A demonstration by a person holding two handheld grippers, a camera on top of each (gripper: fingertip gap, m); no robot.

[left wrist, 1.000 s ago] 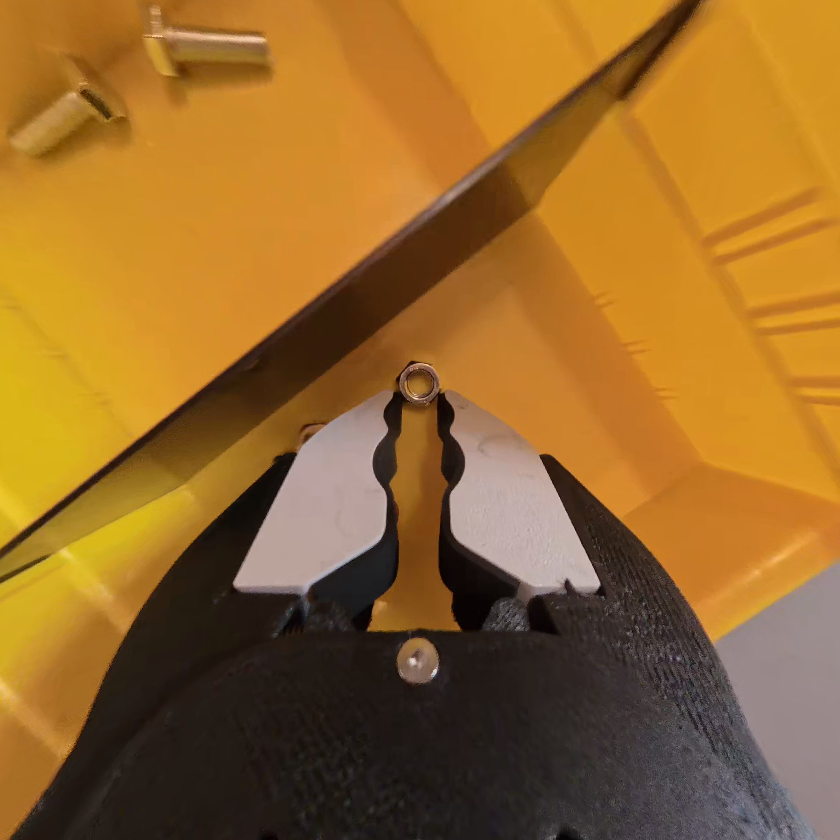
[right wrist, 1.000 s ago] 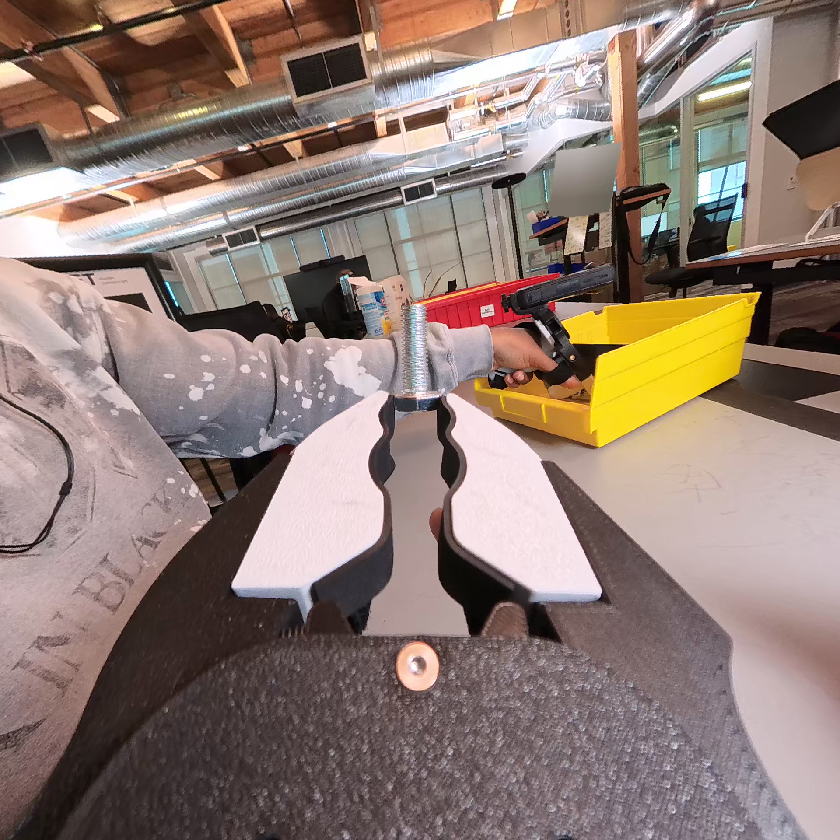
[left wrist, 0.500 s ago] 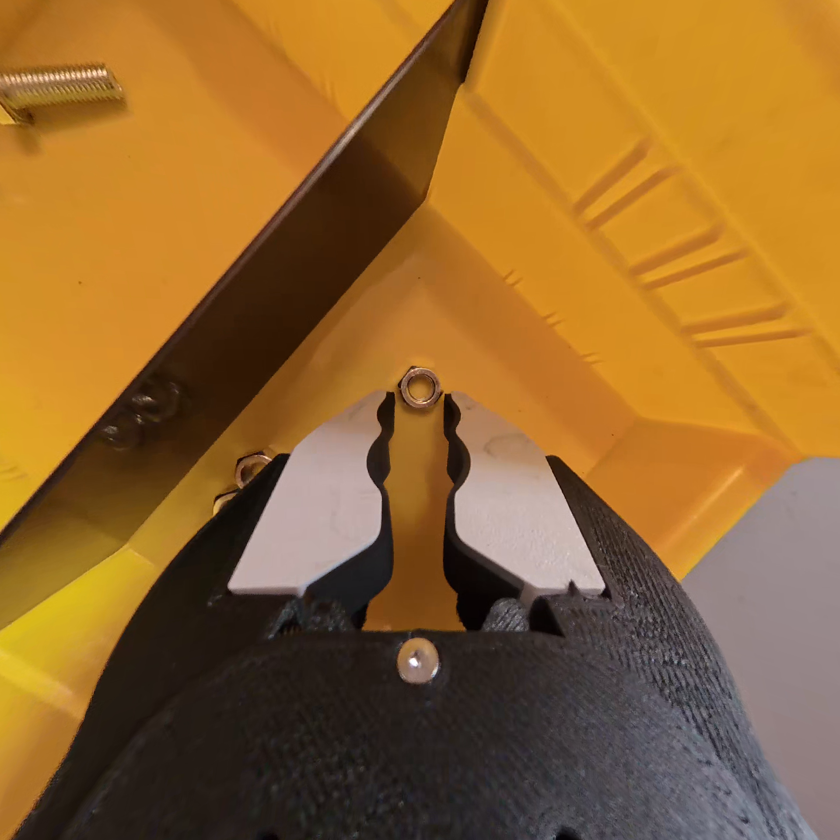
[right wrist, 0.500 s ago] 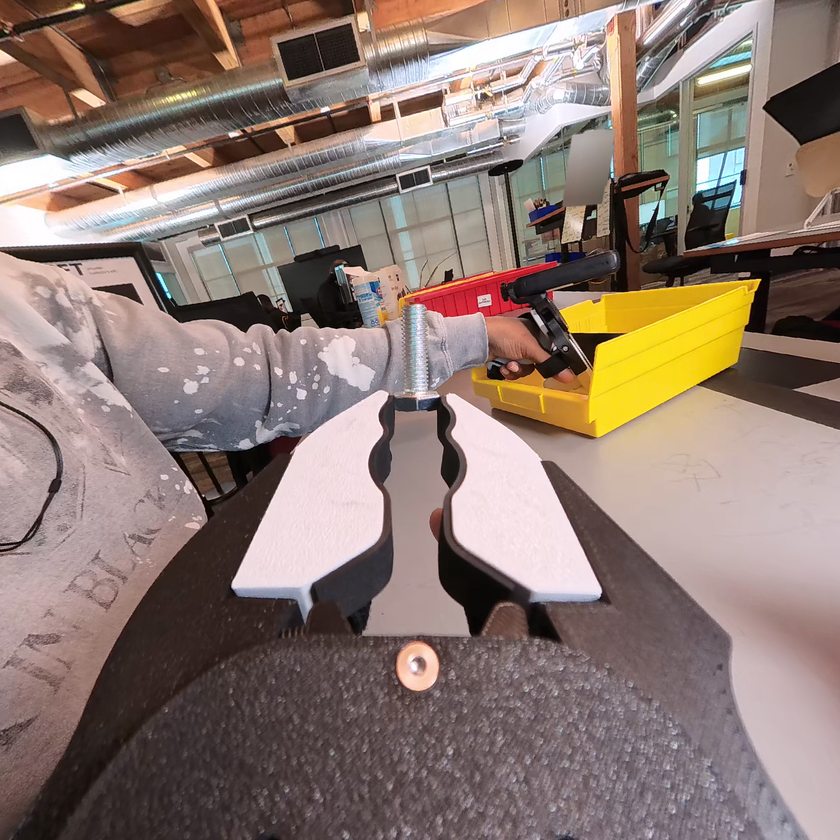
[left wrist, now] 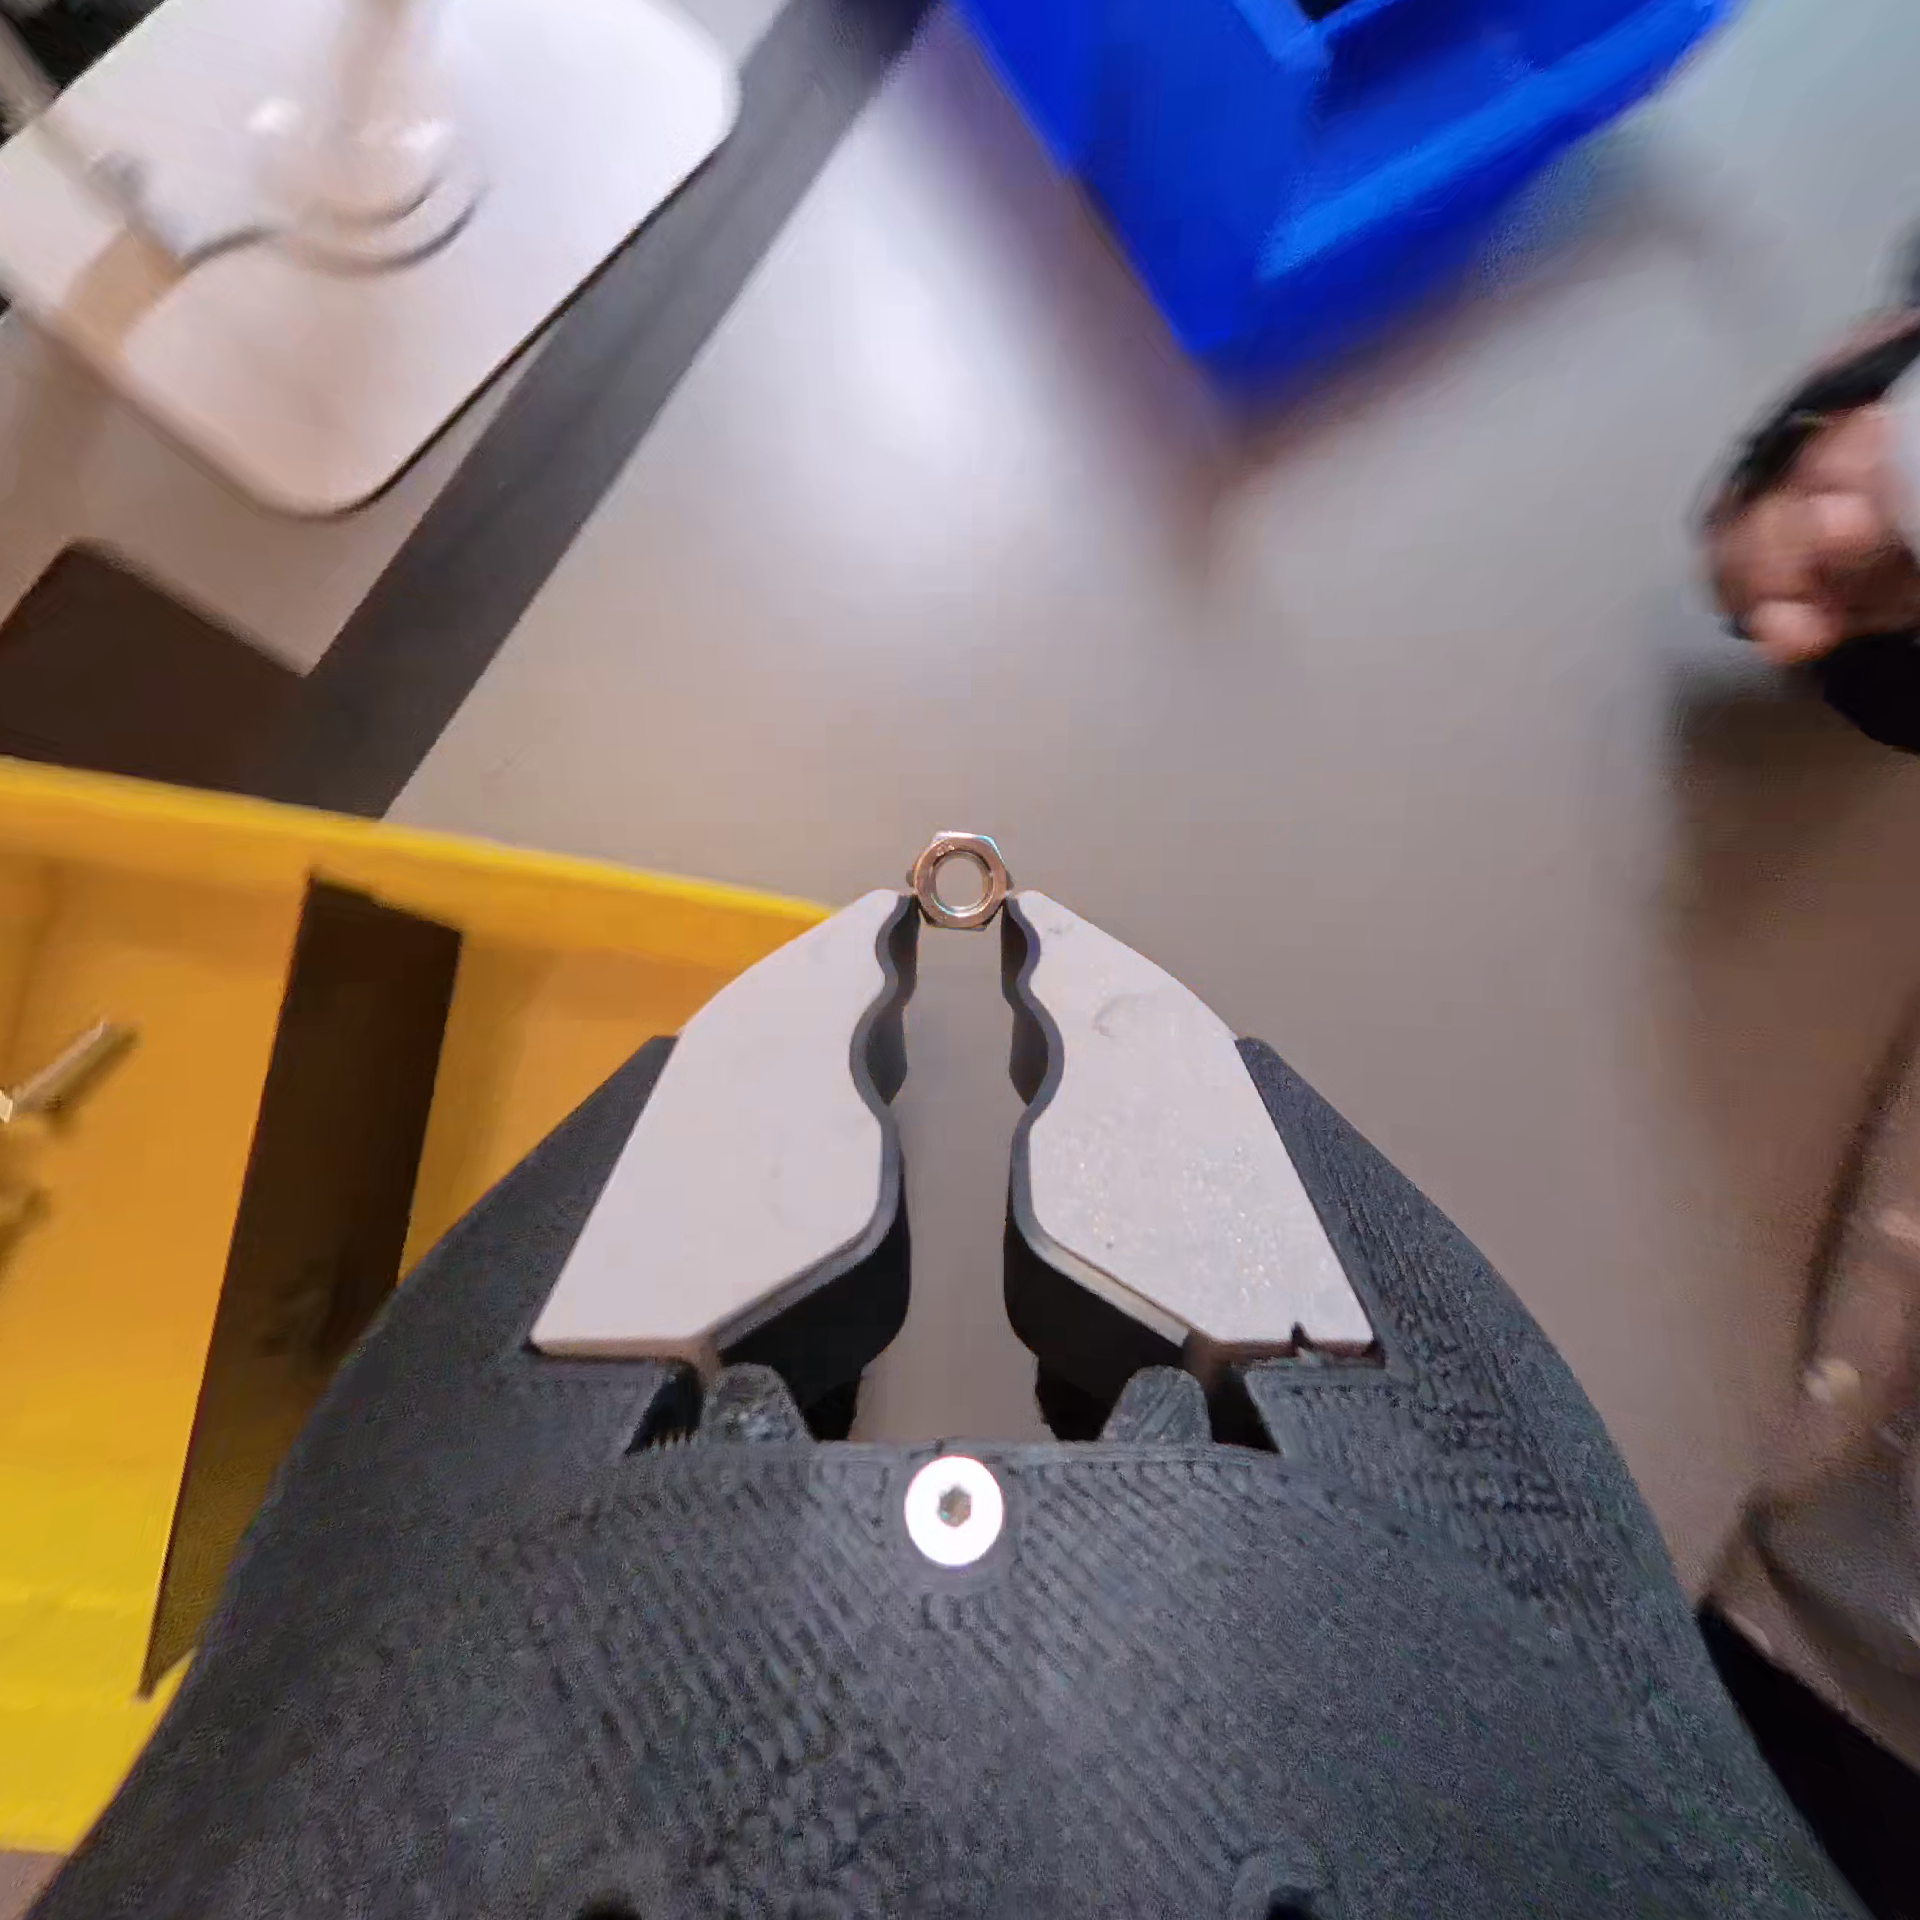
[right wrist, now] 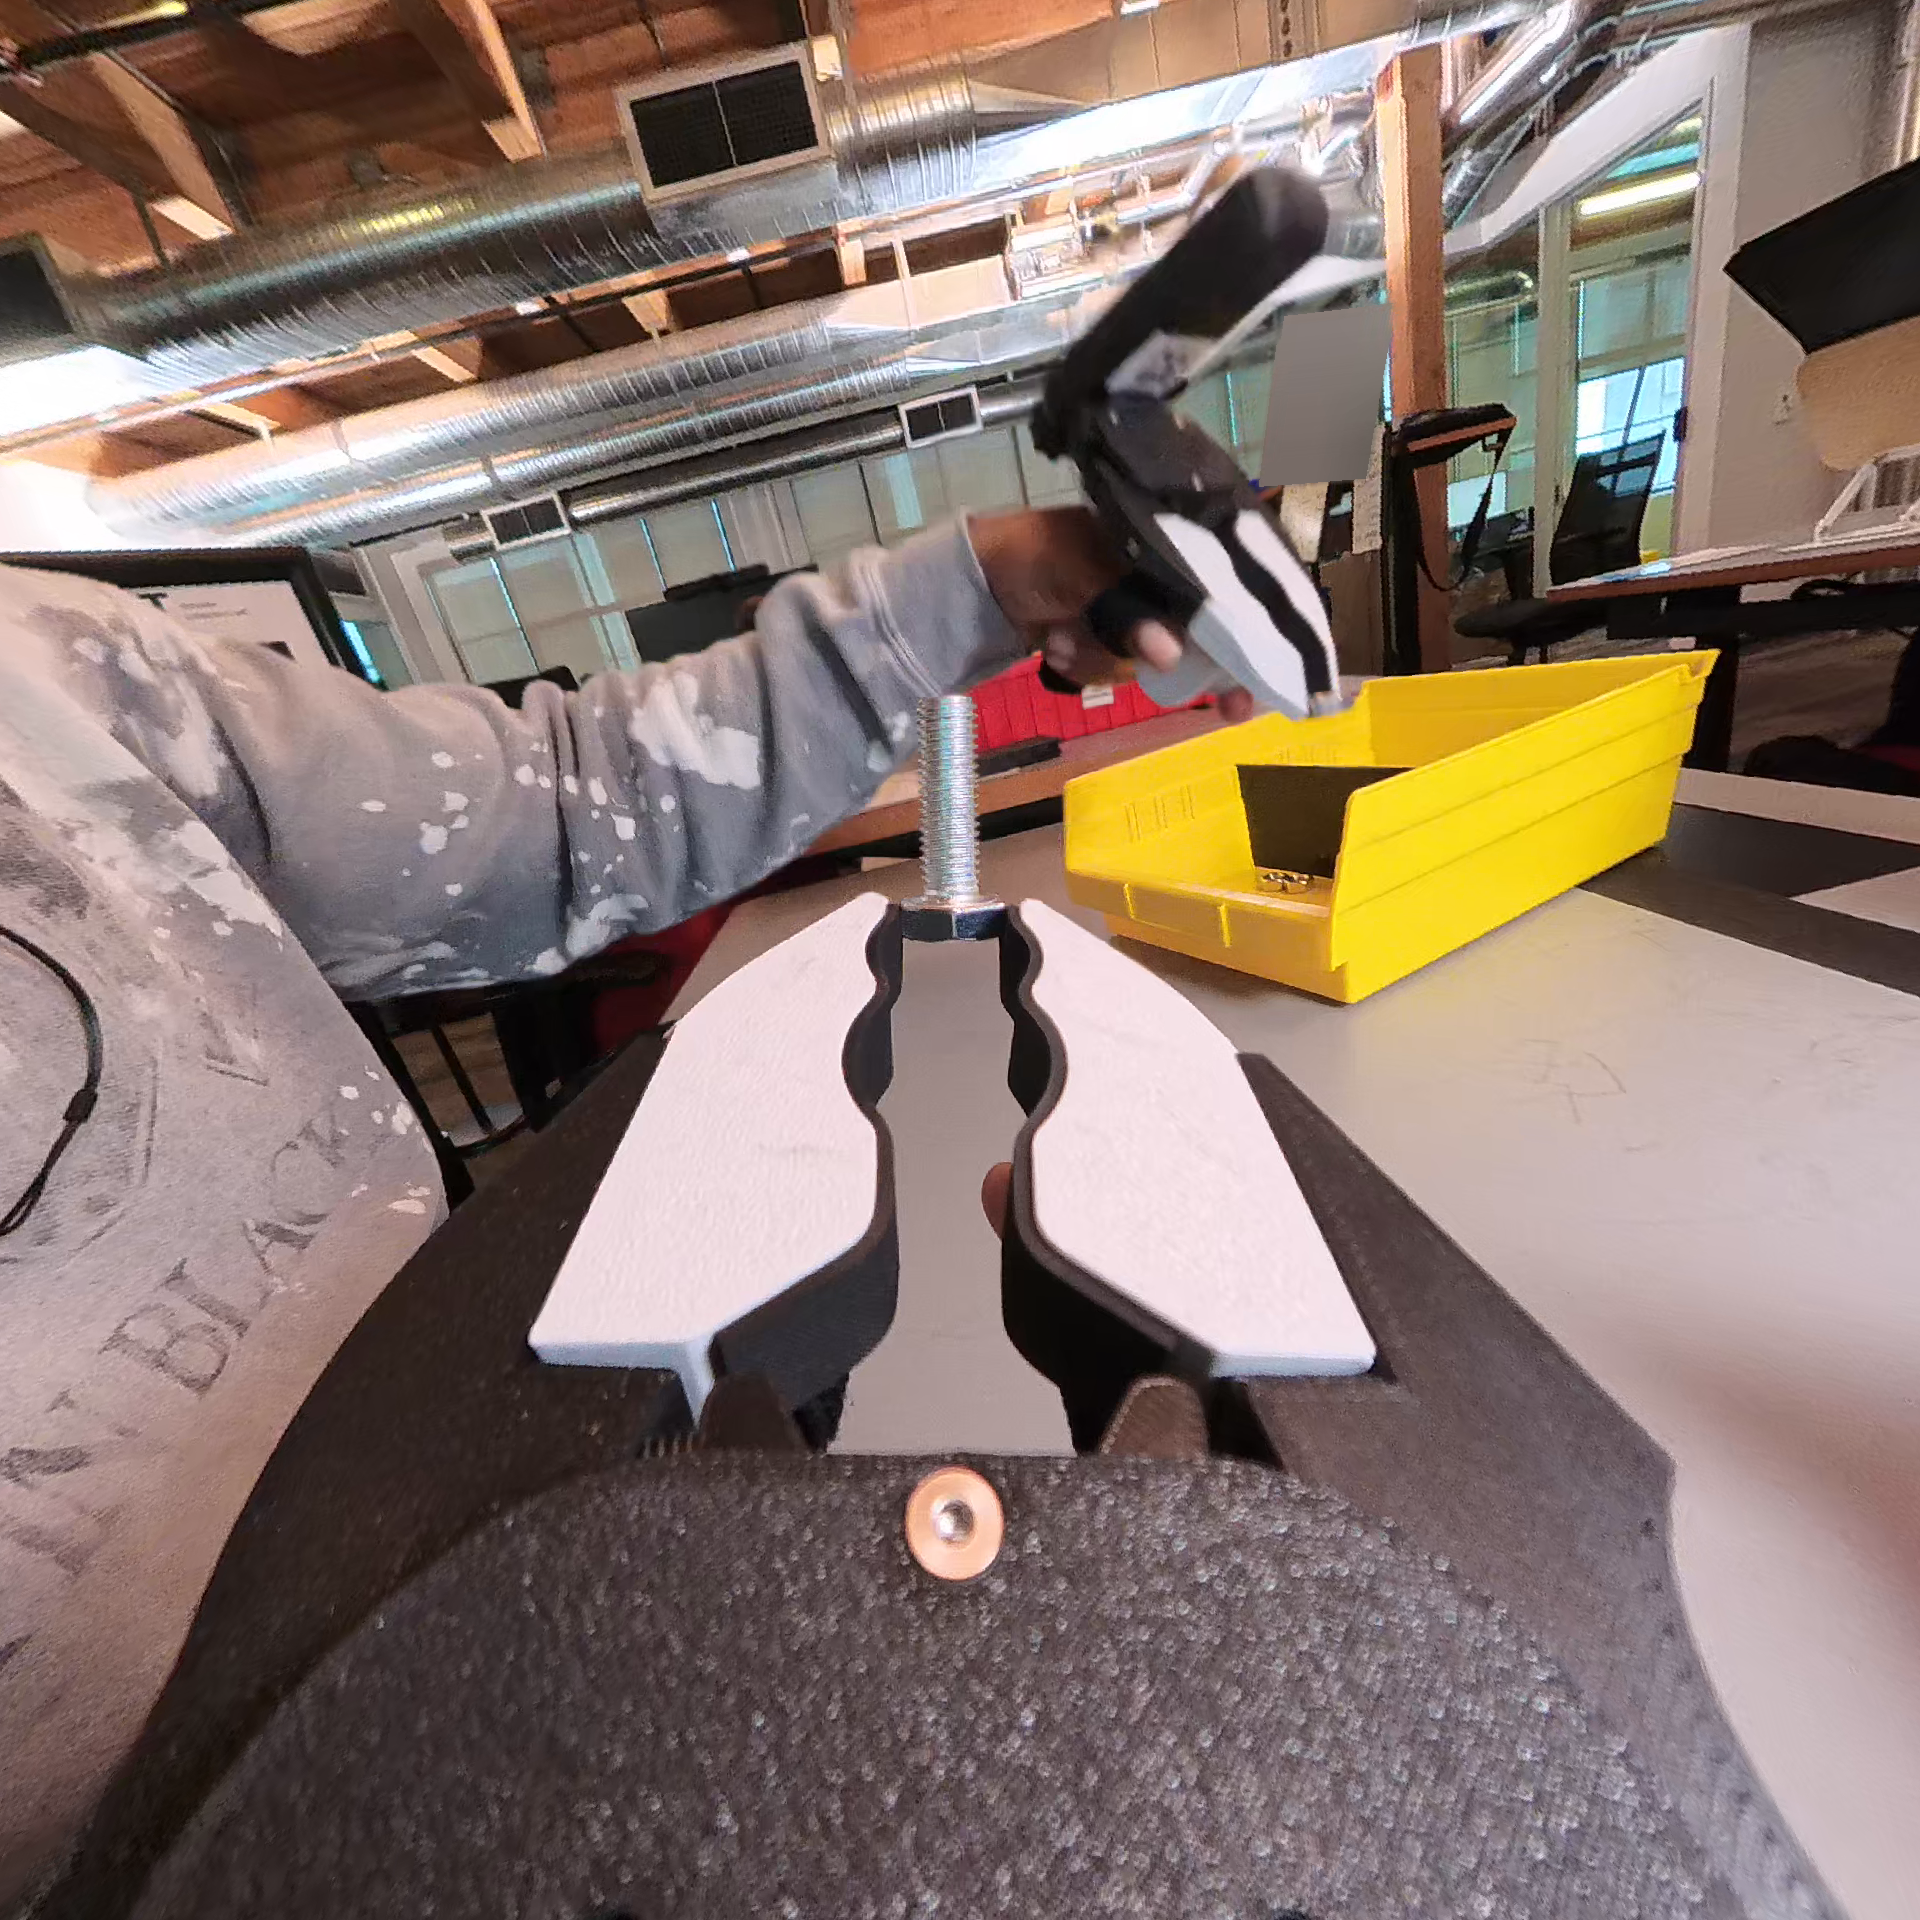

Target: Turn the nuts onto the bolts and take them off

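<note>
My left gripper (left wrist: pixel 958 906) is shut on a small silver hex nut (left wrist: pixel 957 881) at its fingertips, held in the air above the grey table. It also shows in the right wrist view (right wrist: pixel 1311 694), raised over the yellow bin (right wrist: pixel 1455 821). My right gripper (right wrist: pixel 952 918) is shut on the hex head of a silver bolt (right wrist: pixel 948 805), whose threaded shaft stands upright. Loose nuts (right wrist: pixel 1286 883) lie in the bin's front compartment. A brass-coloured bolt (left wrist: pixel 68 1065) lies in the bin in the left wrist view.
The yellow bin (left wrist: pixel 114 1299) has a black divider (left wrist: pixel 322 1195). A blue bin (left wrist: pixel 1330 145) stands farther off on the grey table (left wrist: pixel 1143 644). A white pad (left wrist: pixel 312 249) lies at the far left. A person's hand (left wrist: pixel 1829 561) is at the right.
My left gripper has lifted out of the yellow bin with the nut and swung over the table. My right gripper keeps the bolt upright and has barely moved.
</note>
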